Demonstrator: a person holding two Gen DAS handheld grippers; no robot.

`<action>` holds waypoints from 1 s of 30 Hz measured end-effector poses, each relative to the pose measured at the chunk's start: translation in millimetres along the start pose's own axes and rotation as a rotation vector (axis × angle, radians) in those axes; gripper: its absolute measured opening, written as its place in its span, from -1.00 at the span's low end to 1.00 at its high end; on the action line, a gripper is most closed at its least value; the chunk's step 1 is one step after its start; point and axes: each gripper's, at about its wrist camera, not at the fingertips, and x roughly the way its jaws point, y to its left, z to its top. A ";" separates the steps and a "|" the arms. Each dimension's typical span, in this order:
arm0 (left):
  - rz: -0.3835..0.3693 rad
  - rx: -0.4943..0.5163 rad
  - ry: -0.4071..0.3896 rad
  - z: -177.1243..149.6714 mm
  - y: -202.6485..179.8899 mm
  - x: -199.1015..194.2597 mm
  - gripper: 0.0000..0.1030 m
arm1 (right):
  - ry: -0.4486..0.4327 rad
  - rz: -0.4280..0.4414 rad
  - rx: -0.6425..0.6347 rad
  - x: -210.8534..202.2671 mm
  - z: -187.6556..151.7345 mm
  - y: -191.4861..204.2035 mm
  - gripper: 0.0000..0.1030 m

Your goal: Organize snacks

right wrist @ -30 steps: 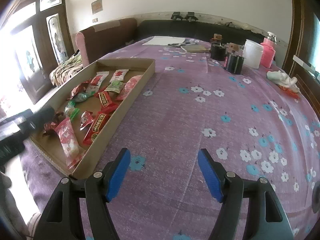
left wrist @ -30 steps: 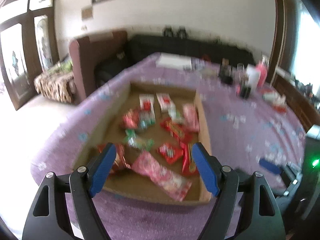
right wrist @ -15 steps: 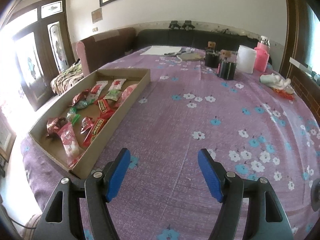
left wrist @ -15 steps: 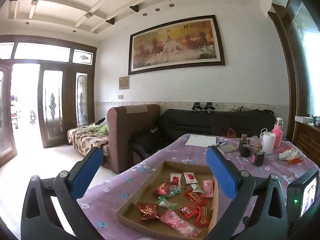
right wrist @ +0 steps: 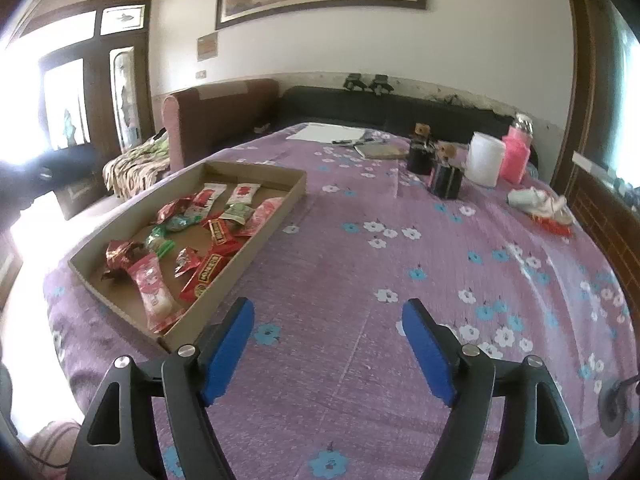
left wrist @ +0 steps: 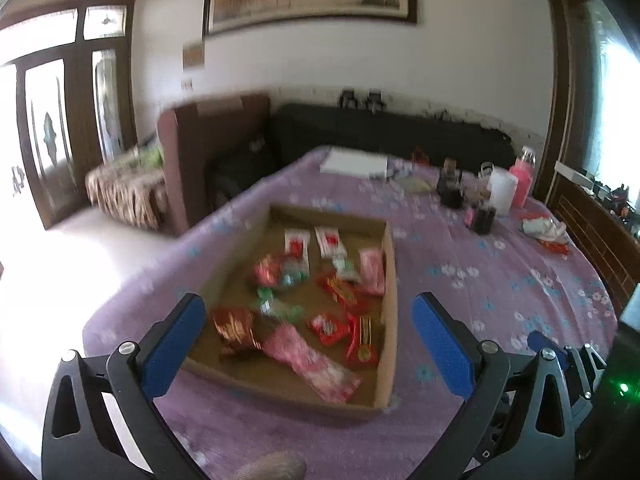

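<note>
A shallow cardboard tray [left wrist: 390, 280] [right wrist: 288, 204] lies on the purple flowered tablecloth and holds several wrapped snacks. Among them are a long pink packet [left wrist: 310, 358] [right wrist: 154, 292], a crumpled red foil wrapper [left wrist: 234, 326] [right wrist: 120, 254], red bars [right wrist: 210, 270] and white sachets [left wrist: 330, 240] [right wrist: 244, 192]. My left gripper [left wrist: 306, 334] hangs above the tray's near end, jaws wide open and empty. My right gripper [right wrist: 328, 338] hovers over bare cloth to the right of the tray; its jaws are opening with nothing between them.
At the table's far end stand dark jars [right wrist: 420, 156], a white cup [right wrist: 486, 158], a pink bottle [right wrist: 516, 156], papers [right wrist: 328, 134] and a crumpled cloth [right wrist: 536, 200]. A brown armchair [right wrist: 216, 116] and black sofa lie beyond. The other gripper's body [left wrist: 560, 354] shows at right in the left wrist view.
The left wrist view swung up toward the wall and ceiling, then tilted back down onto the tray, with the left jaws spread wider. The right jaws widened a little and the view pulled back slightly.
</note>
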 end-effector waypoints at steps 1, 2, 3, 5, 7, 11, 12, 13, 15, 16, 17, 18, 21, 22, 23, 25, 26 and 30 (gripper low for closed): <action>-0.013 -0.011 0.037 -1.0 2.6 6.4 1.00 | -0.001 -0.001 -0.007 -0.2 0.2 1.6 0.55; -0.026 -0.022 0.070 -2.6 5.0 12.1 1.00 | -0.001 0.000 -0.015 -0.2 0.5 3.9 0.55; -0.028 -0.029 0.095 -6.2 4.3 16.1 1.00 | 0.000 0.002 -0.020 0.0 0.9 6.0 0.55; -0.027 -0.033 0.122 -12.8 1.6 22.7 1.00 | 0.004 0.007 -0.024 0.8 1.6 9.3 0.55; -0.010 -0.040 0.146 -16.3 4.8 27.9 1.00 | 0.006 0.011 -0.031 1.4 2.0 13.2 0.55; 0.000 -0.065 0.179 -20.8 12.9 37.3 1.00 | 0.011 0.014 -0.063 2.9 3.6 24.5 0.55; 0.003 -0.071 0.186 -21.2 15.2 39.3 1.00 | 0.012 0.016 -0.070 3.2 4.0 27.0 0.55; 0.007 -0.077 0.194 -22.5 17.5 40.9 1.00 | 0.013 0.018 -0.078 3.8 4.6 30.4 0.55; 0.011 -0.082 0.202 -22.6 21.3 45.1 1.00 | 0.016 0.021 -0.093 4.9 5.5 36.0 0.56; 0.013 -0.085 0.206 -23.3 23.2 46.2 1.00 | 0.017 0.023 -0.100 5.4 5.7 38.7 0.56; 0.013 -0.086 0.210 -23.6 24.8 47.5 1.00 | 0.018 0.024 -0.105 5.9 5.8 40.3 0.56; 0.014 -0.089 0.213 -24.0 26.2 48.4 1.00 | 0.021 0.025 -0.113 7.1 6.1 43.5 0.56; 0.016 -0.096 0.223 -24.7 30.3 51.1 1.00 | 0.026 0.027 -0.128 9.7 6.3 49.7 0.56; 0.014 -0.100 0.226 -25.3 31.8 51.6 1.00 | 0.027 0.028 -0.132 10.1 6.6 51.4 0.56; 0.012 -0.102 0.227 -25.1 32.6 51.9 1.00 | 0.027 0.028 -0.137 10.5 6.9 53.1 0.56; 0.012 -0.105 0.229 -25.8 34.4 52.2 1.00 | 0.028 0.027 -0.150 11.2 7.4 56.9 0.56; 0.012 -0.105 0.230 -25.5 34.9 53.2 1.00 | 0.029 0.028 -0.153 11.9 7.9 57.1 0.56; 0.009 -0.114 0.237 -25.6 38.9 54.6 1.00 | 0.031 0.029 -0.171 12.2 9.1 63.0 0.56</action>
